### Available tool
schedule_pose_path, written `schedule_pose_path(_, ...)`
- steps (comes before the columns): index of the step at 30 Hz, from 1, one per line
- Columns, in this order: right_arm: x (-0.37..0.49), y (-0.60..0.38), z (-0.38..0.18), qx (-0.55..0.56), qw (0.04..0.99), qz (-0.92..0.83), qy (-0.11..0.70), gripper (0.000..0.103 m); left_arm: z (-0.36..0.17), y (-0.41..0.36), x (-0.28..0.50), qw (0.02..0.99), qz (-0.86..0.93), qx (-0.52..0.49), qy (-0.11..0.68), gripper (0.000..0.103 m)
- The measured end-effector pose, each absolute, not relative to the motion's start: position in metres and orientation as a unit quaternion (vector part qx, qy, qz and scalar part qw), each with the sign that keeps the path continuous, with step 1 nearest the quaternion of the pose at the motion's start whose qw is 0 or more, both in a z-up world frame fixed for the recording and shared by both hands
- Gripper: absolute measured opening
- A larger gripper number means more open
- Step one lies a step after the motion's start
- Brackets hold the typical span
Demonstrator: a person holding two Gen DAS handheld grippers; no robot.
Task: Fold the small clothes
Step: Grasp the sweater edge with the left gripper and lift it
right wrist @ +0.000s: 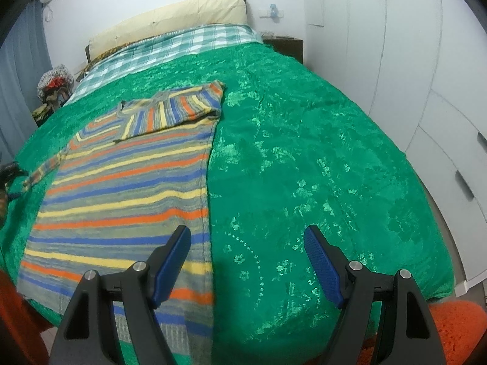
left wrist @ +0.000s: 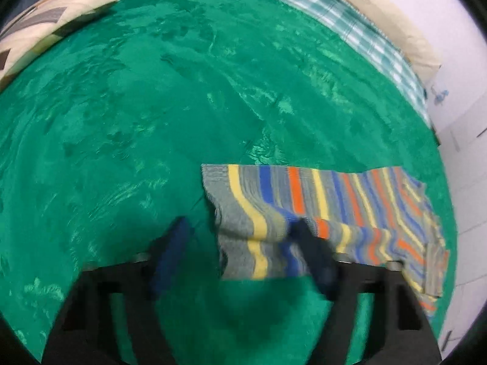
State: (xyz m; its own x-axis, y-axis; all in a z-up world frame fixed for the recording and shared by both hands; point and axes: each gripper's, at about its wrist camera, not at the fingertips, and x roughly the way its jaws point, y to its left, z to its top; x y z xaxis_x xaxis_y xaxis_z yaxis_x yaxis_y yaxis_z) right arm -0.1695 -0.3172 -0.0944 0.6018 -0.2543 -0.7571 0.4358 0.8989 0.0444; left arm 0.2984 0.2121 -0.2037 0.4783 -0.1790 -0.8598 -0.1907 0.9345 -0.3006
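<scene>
A striped knitted sweater (right wrist: pixel 127 188) in grey, blue, orange and yellow lies on the green bedspread (right wrist: pixel 304 167), one sleeve (right wrist: pixel 170 115) already folded across its chest. Below the left gripper (left wrist: pixel 240 231), its jaws parted around nothing, the other sleeve (left wrist: pixel 304 213) is still unfolded. The right gripper (right wrist: pixel 248 243) hovers released over the hem beside its left finger; body folds remain.

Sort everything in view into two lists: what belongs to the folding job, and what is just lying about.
Belongs to the job:
- striped knitted sweater in grey, yellow, blue and orange
- left gripper, its jaws around the sweater's sleeve
- right gripper, open
- green patterned bedspread, the work surface

Lying about:
- cream patchwork pillow
- green checked sheet
- cream headboard cushion
- white wardrobe
</scene>
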Motion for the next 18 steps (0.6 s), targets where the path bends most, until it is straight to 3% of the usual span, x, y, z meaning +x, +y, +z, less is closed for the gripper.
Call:
schedule_pose_path(1, -0.169, -0.317, -0.095, 0.113, 0.887, -0.194, 0.403, 0.076, -0.202, 0.206, 0.302, 0.845, 0.001, -0.164, 0.509, 0.017)
schedule_pose_path(2, -0.168, -0.317, -0.096, 0.113, 0.887, -0.192, 0.405, 0.076, -0.200, 0.200, 0.305, 0.847, -0.002, -0.144, 0.512, 0.005)
schedule_pose_path(8, -0.165, -0.318, -0.095, 0.123, 0.892, -0.174, 0.400, 0.076, -0.129, 0.133, 0.308, 0.879, -0.051, -0.051, 0.471, 0.004)
schedule_pose_path(14, -0.168, -0.324, -0.092, 0.159, 0.893, -0.162, 0.388, 0.076, -0.034, -0.022, 0.286, 0.881, -0.236, 0.013, 0.410, 0.004)
schedule_pose_path(16, -0.169, -0.325, -0.091, 0.163, 0.893, -0.161, 0.386, 0.076, -0.024, -0.068, 0.275, 0.864, -0.298, 0.017, 0.405, 0.010)
schedule_pose_path(18, -0.171, -0.326, -0.090, 0.163, 0.895, -0.161, 0.383, 0.076, -0.034, -0.114, 0.271, 0.829, -0.349, 0.024, 0.435, 0.057)
